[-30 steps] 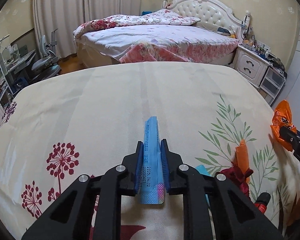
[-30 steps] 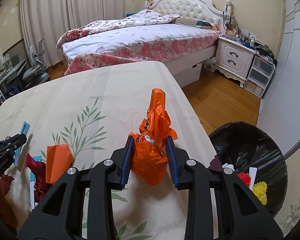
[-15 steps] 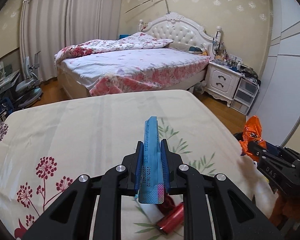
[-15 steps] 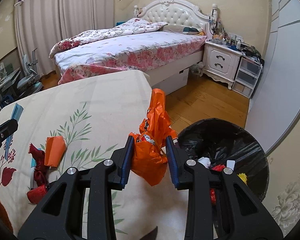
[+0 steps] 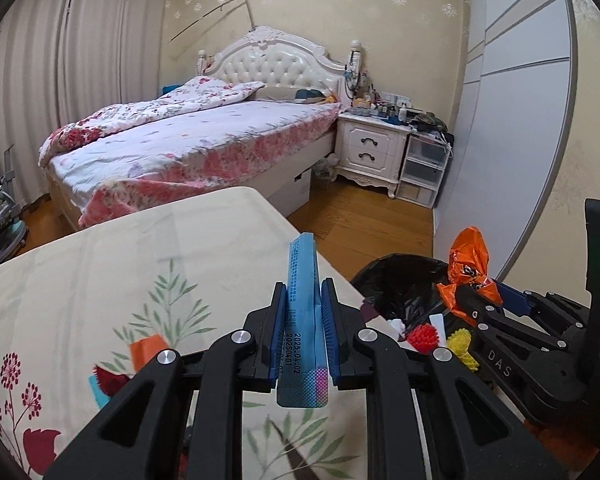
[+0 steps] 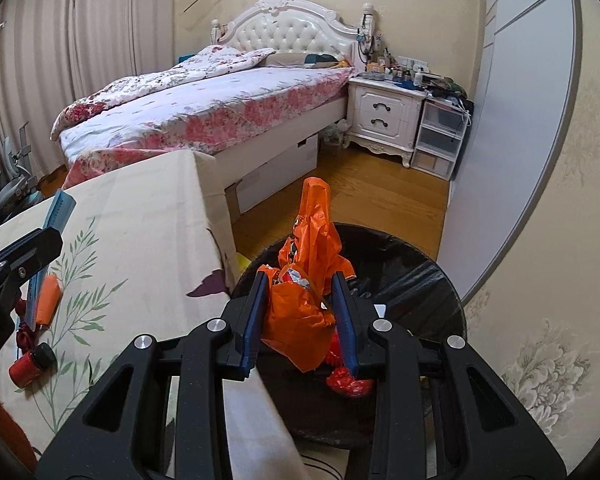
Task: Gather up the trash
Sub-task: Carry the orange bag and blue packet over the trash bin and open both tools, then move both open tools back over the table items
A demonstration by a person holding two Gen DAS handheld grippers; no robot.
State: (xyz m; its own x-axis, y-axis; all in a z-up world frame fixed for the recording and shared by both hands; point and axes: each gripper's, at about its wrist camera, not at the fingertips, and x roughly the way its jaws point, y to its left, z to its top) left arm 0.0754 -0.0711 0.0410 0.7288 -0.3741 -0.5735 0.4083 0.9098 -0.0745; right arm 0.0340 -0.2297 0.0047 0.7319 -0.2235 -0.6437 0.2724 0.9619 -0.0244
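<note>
Right now my right gripper [image 6: 303, 312] is clamped on a crumpled orange wrapper [image 6: 306, 300] and hangs above the open mouth of the black-lined trash bin [image 6: 416, 280], so a release from there should drop it in; the wrapper is light and springy, though, and its long tail reaches toward the far side of the bin, so I judge it could cling to a pad or drift as it falls. My left gripper [image 5: 303, 320] is pinched tight on a flat blue packet [image 5: 302, 320], and that one worries me more: it sits over the edge of the worktop [image 5: 120, 264] nearest the bin, not over the bin itself, so letting go there would leave the packet on the cloth or on the floor between worktop and bin. Both grippers crowd toward the bin at once, the right one just beside the left on the bin side, and I could knock them together. Farther from the bin, on the worktop, an orange scrap [image 6: 46, 298], a dark red wrapper [image 5: 110, 380] and a small red tube [image 6: 30, 364] remain uncollected.
</note>
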